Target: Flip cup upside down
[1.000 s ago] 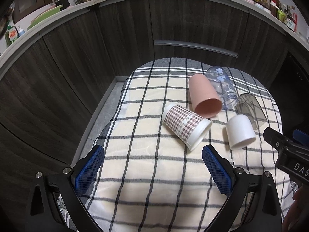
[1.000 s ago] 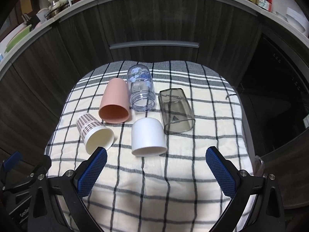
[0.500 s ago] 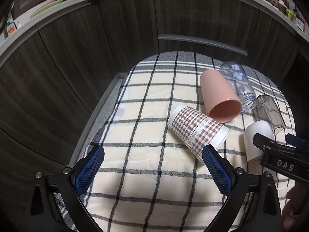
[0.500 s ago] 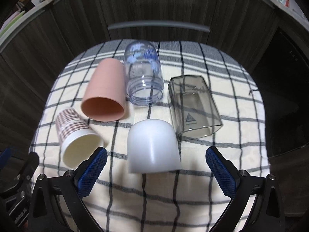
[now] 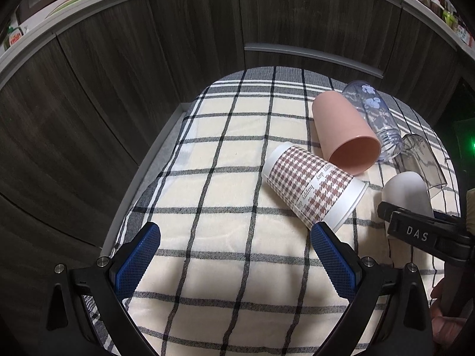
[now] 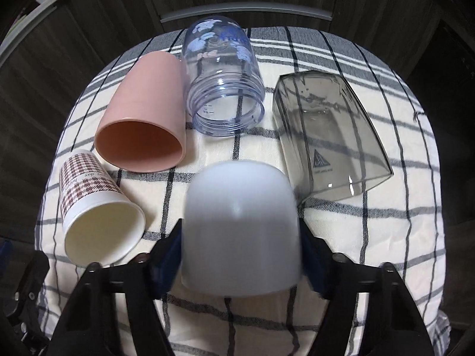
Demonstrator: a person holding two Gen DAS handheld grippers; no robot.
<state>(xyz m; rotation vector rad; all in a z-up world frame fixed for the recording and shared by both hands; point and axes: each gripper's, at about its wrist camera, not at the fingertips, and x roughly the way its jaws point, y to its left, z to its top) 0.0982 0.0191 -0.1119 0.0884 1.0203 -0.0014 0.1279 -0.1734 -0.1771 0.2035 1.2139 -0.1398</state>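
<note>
Several cups lie on their sides on a checked cloth (image 6: 386, 225). A white cup (image 6: 240, 228) lies with its rounded bottom away from me; my right gripper (image 6: 240, 252) has closed its jaws against both its sides. The cup also shows in the left wrist view (image 5: 406, 190) behind the right gripper's finger (image 5: 415, 231). My left gripper (image 5: 234, 261) is open and empty, low over the cloth, with a houndstooth paper cup (image 5: 314, 190) just beyond its right finger.
A pink cup (image 6: 142, 124), a clear flowered bottle (image 6: 222, 77) and a smoky square cup (image 6: 326, 133) lie on their sides behind the white cup. The paper cup (image 6: 95, 210) lies at the left. Dark cabinet doors (image 5: 178, 44) stand close behind the cloth.
My right gripper moved forward and down around the white cup and closed on it. My left gripper moved forward towards the paper cup and stayed open.
</note>
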